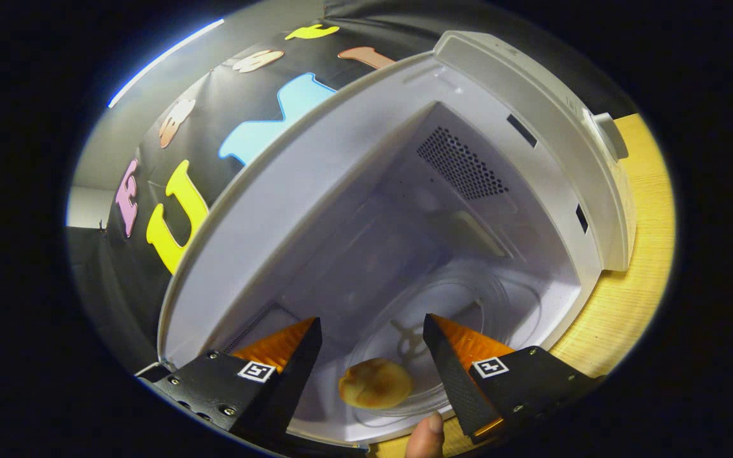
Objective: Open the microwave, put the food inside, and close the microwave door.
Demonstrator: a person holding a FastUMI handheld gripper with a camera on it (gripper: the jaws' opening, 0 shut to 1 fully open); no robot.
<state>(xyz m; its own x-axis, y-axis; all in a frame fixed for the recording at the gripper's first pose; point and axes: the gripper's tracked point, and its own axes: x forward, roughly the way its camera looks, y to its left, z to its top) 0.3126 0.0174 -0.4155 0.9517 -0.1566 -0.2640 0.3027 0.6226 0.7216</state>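
The white microwave (354, 165) stands open on a wooden table, and I look into its pale cavity at a tilt. A round golden bun (375, 383) lies on the glass turntable (462, 318) near the front of the cavity. My gripper (373, 327) is open, its two fingers spread wide apart, and the bun sits between them, a little nearer to me than the tips, touching neither finger. A vent grille (462, 163) shows on the cavity's inner wall.
The wooden table (643, 254) runs along the microwave's far side. A person's fingertip (429, 432) shows at the microwave's front lip, just below the bun. The booth's black cloth wall hangs behind the microwave.
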